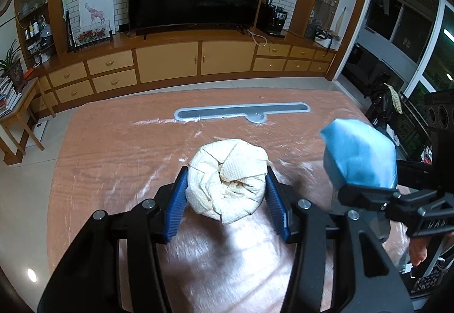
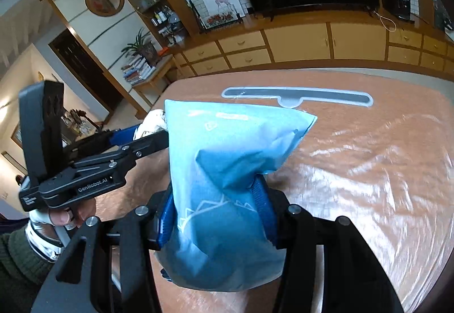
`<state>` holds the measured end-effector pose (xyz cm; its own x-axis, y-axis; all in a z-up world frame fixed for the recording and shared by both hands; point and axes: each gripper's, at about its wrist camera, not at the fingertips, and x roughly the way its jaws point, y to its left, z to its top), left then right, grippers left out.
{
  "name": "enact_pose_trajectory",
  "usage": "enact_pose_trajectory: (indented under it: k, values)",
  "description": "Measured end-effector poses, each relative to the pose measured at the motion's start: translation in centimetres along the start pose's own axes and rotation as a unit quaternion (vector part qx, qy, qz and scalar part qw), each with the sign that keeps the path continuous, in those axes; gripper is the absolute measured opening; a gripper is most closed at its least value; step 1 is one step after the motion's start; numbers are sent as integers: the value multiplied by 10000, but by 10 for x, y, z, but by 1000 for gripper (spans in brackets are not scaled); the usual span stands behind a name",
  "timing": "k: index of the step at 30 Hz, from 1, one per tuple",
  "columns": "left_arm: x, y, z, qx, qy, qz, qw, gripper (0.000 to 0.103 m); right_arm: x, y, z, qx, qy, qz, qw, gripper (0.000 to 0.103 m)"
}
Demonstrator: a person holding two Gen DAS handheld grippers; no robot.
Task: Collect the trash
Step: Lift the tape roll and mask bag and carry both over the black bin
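1. Holding one piece of trash each, both grippers are loaded: the paper wad (image 1: 227,185) sits between the blue pads of the left gripper (image 1: 227,195), which are clamped on its two sides, at 9 and 3 o'clock of the wad.
2. The grip is at the widest part of the wad, probably so the crumpled paper cannot slip out.
3. The blue pouch (image 2: 227,188) is pinched in the right gripper (image 2: 217,216); the pads press its lower half, and its upper part stands free and bends toward 1 o'clock. Such a soft pouch folds easily, so a low hold keeps it steady.
4. In the left view the pouch (image 1: 359,155) is at 3 o'clock of the wad, near but apart, so the two do not knock each other.
5. Both things appear lifted above the table (image 1: 113,148), which is covered by shiny plastic film.
6. At 12 o'clock on the table lies a long grey slot (image 1: 242,111).
7. I see no bin; the drop place is unknown.
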<state>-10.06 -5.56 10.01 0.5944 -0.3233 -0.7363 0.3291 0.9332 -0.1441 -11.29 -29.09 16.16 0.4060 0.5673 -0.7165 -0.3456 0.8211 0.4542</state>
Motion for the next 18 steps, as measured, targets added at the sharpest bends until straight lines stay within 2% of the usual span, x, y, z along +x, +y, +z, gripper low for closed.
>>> enact_pose_trajectory:
  k: [8,14,18]
  values:
    - [-32,-22,-42,246,105,-199,9994,52,-44,13,-58,129,-19,31,9999,49]
    - [-48,-40,-76,396,305,-431,9978,52,-66,23,-98,63,97,-204,9997,49]
    - [-56,-46,-94,494,429,-606,9960,52,-78,29,-120,105,148,-199,9996,49]
